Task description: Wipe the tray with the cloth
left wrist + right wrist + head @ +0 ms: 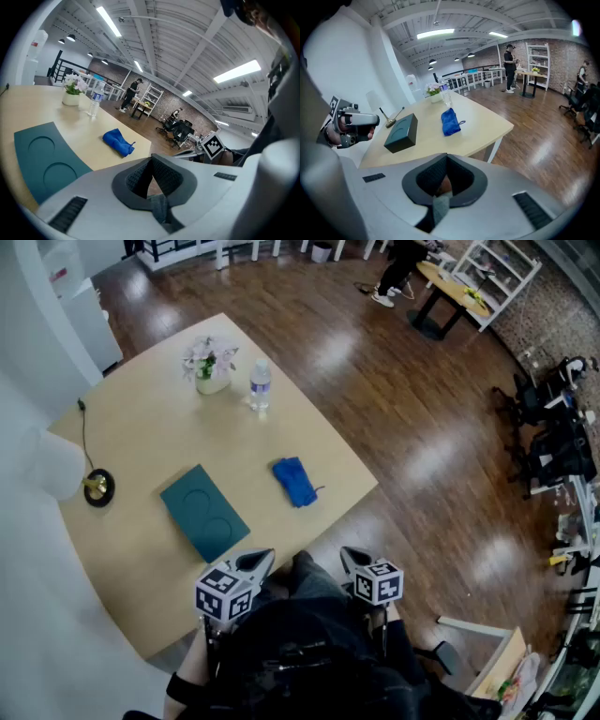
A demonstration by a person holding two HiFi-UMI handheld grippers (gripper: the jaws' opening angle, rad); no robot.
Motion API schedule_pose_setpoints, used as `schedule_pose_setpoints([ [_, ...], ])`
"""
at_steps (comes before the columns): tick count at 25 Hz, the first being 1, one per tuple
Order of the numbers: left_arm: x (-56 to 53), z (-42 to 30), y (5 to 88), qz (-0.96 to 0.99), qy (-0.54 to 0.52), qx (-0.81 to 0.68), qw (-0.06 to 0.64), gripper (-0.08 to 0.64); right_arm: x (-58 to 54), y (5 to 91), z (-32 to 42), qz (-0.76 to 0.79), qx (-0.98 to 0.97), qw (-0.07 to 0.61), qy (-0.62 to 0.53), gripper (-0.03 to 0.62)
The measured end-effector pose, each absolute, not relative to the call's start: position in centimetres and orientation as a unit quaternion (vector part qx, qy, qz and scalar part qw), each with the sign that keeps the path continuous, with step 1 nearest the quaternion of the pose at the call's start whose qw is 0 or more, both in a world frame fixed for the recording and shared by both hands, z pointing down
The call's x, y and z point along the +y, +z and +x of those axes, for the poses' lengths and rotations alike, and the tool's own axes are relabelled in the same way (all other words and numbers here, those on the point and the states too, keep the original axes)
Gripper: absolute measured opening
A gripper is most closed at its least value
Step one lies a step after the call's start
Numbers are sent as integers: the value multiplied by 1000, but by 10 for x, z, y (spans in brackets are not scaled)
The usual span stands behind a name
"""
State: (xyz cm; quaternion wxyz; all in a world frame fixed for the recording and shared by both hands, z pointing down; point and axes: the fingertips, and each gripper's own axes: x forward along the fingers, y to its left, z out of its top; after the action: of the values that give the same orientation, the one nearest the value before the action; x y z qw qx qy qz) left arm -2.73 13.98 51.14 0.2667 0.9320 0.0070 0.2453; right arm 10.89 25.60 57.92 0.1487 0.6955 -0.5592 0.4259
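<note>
- My left tool (151, 158) is clenched, its jaws together with nothing between them; it hovers at the near edge of the desk (141, 437).
- My right tool (446, 156) is clenched and empty too, beside the left one.
- The teal tray (203, 512) lies flat on the desk, just ahead of the left tool.
- The blue cloth (294, 481) lies bunched on the desk to the tray's right, apart from it, with neither tool touching it.

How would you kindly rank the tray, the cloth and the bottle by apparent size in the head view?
1. tray, clearly largest
2. cloth
3. bottle, smallest, though it stands farther from the camera
</note>
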Motion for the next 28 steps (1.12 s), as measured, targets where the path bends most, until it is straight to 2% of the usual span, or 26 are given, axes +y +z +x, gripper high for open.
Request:
schedule_pose_setpoints([
  [7, 68, -41, 522, 931, 249, -72, 255, 0, 155, 587, 142, 696, -595, 163, 366, 9],
  [10, 44, -62, 517, 923, 243, -136, 265, 0, 105, 600, 150, 688, -611, 193, 341, 146],
  [14, 24, -100, 517, 897, 232, -226, 299, 0, 57, 624, 167, 683, -613, 221, 331, 201],
  [22, -2, -171, 526, 837, 234, -375, 322, 0, 19, 683, 180, 652, -610, 308, 329, 204],
  [28, -6, -189, 534, 812, 245, -427, 313, 3, 18, 703, 177, 639, -609, 301, 360, 181],
])
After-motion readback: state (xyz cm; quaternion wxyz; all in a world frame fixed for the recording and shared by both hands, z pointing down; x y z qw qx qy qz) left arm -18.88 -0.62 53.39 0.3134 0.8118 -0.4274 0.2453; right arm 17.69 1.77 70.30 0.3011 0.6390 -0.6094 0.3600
